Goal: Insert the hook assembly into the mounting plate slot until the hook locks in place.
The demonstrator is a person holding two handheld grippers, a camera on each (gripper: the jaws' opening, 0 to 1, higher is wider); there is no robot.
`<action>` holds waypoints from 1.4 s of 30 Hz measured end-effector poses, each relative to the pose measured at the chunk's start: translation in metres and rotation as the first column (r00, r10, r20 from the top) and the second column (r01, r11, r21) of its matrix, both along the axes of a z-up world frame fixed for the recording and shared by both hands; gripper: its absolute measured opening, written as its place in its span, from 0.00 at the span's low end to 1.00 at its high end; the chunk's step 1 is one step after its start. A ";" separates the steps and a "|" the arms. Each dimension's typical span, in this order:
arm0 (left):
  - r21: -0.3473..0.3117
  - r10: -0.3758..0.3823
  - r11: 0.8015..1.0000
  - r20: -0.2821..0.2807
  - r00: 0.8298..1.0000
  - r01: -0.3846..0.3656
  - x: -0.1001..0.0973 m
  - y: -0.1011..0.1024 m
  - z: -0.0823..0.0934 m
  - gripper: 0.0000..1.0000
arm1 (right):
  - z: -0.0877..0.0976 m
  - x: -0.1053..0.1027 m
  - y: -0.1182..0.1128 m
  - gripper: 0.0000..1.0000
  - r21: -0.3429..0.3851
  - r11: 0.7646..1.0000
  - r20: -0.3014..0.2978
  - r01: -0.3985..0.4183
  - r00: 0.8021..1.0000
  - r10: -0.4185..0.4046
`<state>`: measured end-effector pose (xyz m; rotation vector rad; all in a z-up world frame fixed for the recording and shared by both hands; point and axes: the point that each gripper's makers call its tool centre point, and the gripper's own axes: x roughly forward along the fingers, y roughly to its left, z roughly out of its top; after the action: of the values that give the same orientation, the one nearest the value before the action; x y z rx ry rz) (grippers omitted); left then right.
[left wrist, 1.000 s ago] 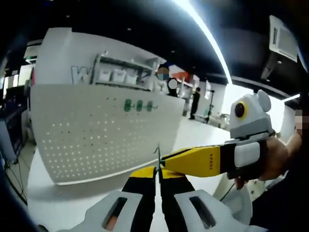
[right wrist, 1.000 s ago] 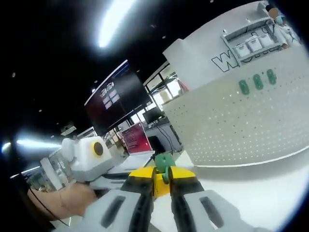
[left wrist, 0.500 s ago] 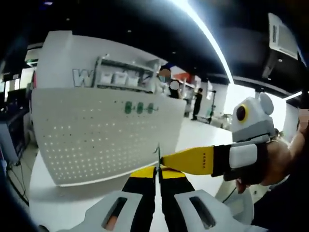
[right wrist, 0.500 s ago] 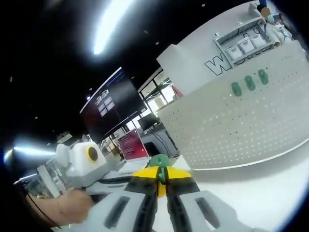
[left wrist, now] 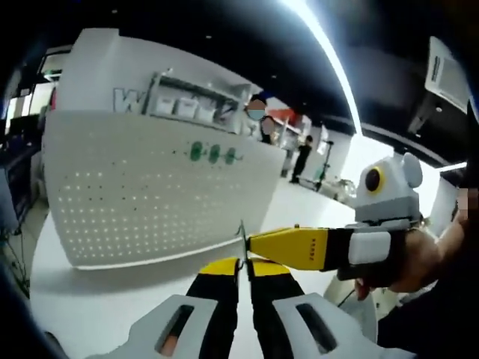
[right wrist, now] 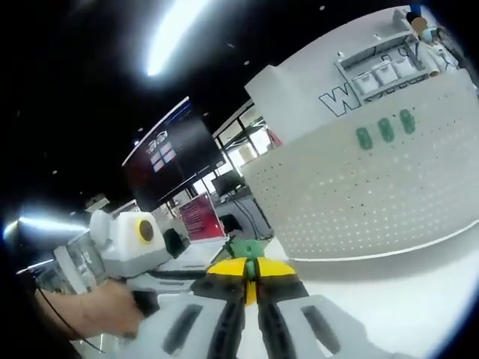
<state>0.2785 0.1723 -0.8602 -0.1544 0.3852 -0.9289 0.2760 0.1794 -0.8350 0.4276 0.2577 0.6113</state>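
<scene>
A thin metal hook [left wrist: 241, 238] stands upright between the yellow-and-black jaws of my left gripper [left wrist: 242, 263], which is shut on it. From the right, my right gripper [left wrist: 256, 244] reaches in level, and its yellow tips meet the hook's stem. In the right gripper view, my right gripper [right wrist: 251, 268] is shut on a small green piece [right wrist: 246, 248]. A hand [right wrist: 90, 310] holds the other tool at the lower left. Behind both stands the white perforated mounting plate [left wrist: 142, 194] [right wrist: 359, 194], with three green pieces [left wrist: 213, 154] [right wrist: 385, 129] near its top edge.
The plate stands on a white table [left wrist: 97, 314] [right wrist: 419, 299]. Behind it rises a white wall unit with lettering and small bins [left wrist: 179, 108]. A dark screen [right wrist: 176, 161] and a red sign [right wrist: 202, 217] stand far off. People [left wrist: 302, 158] stand in the background.
Both views have shifted slightly with the hands. The green piece now sits lower between the right jaws than a second ago. Both grippers stay shut and joined at the hook.
</scene>
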 end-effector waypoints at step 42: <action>-0.050 -0.027 0.998 -0.011 1.000 0.026 -0.007 -0.011 -0.009 0.98 | 0.012 0.069 -0.083 0.00 -0.093 0.979 0.123 0.182 0.978 -0.171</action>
<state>0.2719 0.1613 -0.8688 -0.2008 0.3754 -0.9645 0.3445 0.0962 -0.8227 0.3100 0.1389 0.4441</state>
